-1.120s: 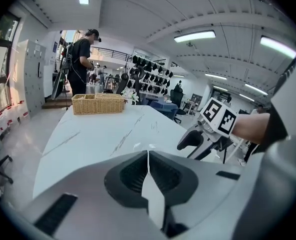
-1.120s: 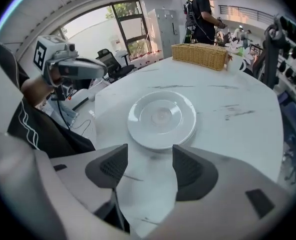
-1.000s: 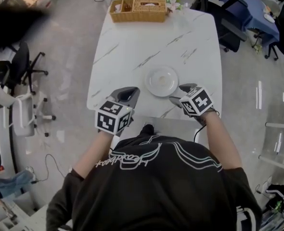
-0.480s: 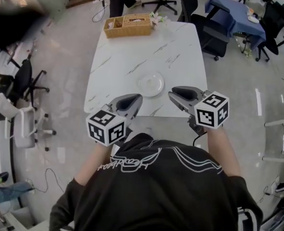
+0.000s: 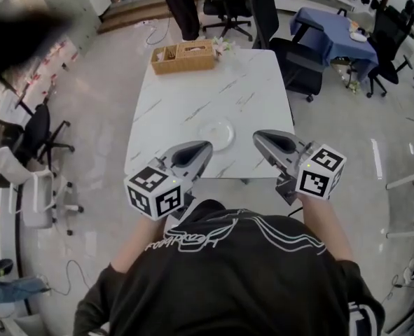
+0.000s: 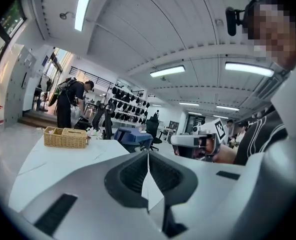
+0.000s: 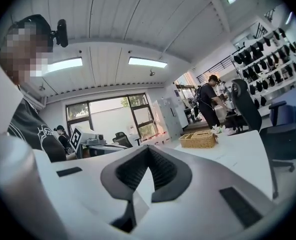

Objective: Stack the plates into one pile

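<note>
A pile of white plates (image 5: pixel 216 133) sits near the front edge of the white marble table (image 5: pixel 214 89). Both grippers hang in the air above that edge, pointing almost level across the table. My left gripper (image 5: pixel 207 146) is to the left of the pile and my right gripper (image 5: pixel 257 136) to its right, neither touching it. In the left gripper view the left gripper (image 6: pixel 148 155) has its jaws meeting with nothing between them. The right gripper (image 7: pixel 148 149) is likewise shut and empty. The plates are hidden in both gripper views.
A wicker basket (image 5: pixel 183 57) and a small bunch of flowers (image 5: pixel 223 45) stand at the table's far edge. Office chairs (image 5: pixel 291 54) and a blue-covered table (image 5: pixel 333 30) are on the right, a person (image 5: pixel 182 5) beyond the basket, more chairs (image 5: pixel 38 131) on the left.
Both grippers have lifted up and away from the table top, tilting from downward to nearly level. The plate pile stays where it was, now farther below them.
</note>
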The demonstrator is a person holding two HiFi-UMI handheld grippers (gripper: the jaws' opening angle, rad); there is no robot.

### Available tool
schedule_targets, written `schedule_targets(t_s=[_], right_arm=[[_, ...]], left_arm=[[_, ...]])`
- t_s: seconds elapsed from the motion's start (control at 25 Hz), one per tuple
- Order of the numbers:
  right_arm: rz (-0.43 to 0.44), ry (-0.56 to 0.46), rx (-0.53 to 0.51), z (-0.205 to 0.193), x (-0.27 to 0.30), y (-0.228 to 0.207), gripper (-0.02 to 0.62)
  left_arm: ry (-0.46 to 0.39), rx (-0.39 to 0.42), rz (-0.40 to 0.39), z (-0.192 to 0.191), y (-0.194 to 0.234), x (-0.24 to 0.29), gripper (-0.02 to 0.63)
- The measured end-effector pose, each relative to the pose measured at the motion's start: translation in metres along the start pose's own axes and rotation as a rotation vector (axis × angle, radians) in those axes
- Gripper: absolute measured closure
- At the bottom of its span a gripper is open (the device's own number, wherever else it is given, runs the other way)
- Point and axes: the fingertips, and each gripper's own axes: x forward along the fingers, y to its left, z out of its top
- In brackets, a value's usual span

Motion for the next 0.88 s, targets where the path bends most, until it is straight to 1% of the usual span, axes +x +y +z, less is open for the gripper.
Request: schedule_targets(t_s=[0.2,0.36,0.68,0.88], right_arm=[[0.002,0.018,-0.031,-0.013,0.003,0.001,0.569],[0.001,0.026,-0.007,-0.023,0.004,-0.002,0.569],[-0.005,0.028,0.011,-0.029,0.003,-0.008,0.569],[-0.031,0.034,0.018,-0.032,-0.001,-0.01,0.569]], left_arm=[[-0.007,0.029,0.007,-0.001,0.0,0.002,0.576],[0.011,0.015,0.007,-0.01,-0.001,0.004,0.576],[0.036,-0.005,0.01,-0.019,0.005,0.008,0.575],[0.054,0.004,0.002,-0.023,0.004,0.012,0.576]])
